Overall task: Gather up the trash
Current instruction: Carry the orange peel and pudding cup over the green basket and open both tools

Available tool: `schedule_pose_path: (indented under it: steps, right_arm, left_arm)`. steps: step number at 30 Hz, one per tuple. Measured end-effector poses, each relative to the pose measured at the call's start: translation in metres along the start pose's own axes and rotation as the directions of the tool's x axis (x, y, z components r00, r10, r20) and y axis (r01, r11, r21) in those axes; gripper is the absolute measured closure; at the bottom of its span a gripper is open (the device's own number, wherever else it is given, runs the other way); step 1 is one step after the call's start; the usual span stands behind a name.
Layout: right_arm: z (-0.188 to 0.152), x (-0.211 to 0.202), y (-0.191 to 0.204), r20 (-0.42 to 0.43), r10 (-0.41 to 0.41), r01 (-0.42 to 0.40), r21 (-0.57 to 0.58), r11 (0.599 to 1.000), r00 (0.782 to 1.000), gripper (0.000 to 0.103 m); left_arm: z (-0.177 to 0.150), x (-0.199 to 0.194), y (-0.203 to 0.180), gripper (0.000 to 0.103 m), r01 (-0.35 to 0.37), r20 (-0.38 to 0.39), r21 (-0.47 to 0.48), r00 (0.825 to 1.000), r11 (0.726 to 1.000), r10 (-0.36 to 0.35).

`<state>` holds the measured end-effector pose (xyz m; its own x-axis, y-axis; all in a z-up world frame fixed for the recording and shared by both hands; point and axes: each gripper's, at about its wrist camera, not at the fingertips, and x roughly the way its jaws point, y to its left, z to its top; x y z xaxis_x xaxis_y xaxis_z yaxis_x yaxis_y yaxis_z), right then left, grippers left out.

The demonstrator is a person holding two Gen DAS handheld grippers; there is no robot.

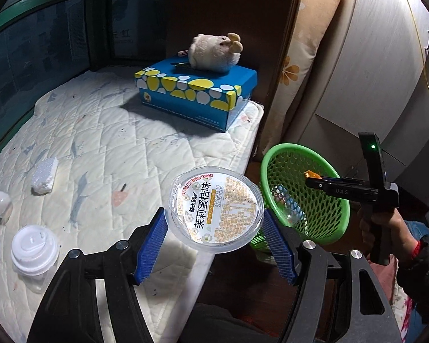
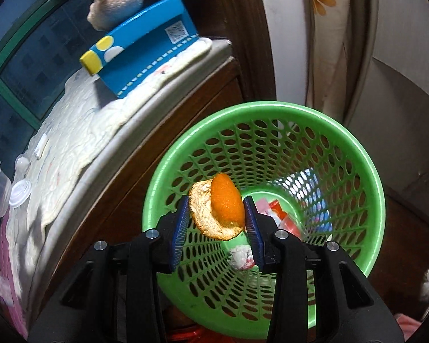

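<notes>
My left gripper is shut on a clear plastic jelly cup with a printed lid, held above the edge of the quilted mat. My right gripper is shut on an orange peel and holds it over the mouth of the green mesh basket, which holds several scraps. In the left wrist view the right gripper reaches over the basket. A white lidded cup, a foam piece and a white ball lie on the mat.
A blue tissue box with a plush toy on it stands at the mat's far end. A dark window frame runs along the left. A wooden bed frame, a flowered pillow and a pale cabinet stand behind the basket.
</notes>
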<state>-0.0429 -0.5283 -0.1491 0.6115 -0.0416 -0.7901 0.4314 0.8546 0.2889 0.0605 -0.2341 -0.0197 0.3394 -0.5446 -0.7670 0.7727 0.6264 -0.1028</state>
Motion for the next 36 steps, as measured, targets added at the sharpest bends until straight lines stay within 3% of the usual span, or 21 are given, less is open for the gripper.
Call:
schedule_pose_path:
  steps: [4,15,25,36]
  right_arm:
    - [0.0,0.002,-0.011,0.01,-0.012,0.011,0.027,1.0,1.0,0.046]
    - [-0.003,-0.041,-0.018,0.101,0.0,-0.002,0.02,1.0,0.995,0.042]
    - [-0.018,-0.09,-0.034,0.186,-0.055,0.048,0.042,0.998,0.981,0.036]
    - [-0.037,-0.098,-0.059,0.182,-0.055,0.033,0.119,0.992,0.982,0.035]
  left_arm:
    - [0.008,0.015,-0.018,0.038,0.023,-0.02,0.022,1.0,0.999,-0.022]
    - [0.027,0.053,-0.066,0.038,0.092,-0.058,0.066,0.994,0.994,-0.088]
    - [0.032,0.095,-0.111,0.038,0.138,-0.128,0.094,0.984,0.986,-0.125]
    - [0.037,0.13,-0.143,0.036,0.174,-0.188,0.093,0.97,0.98,-0.154]
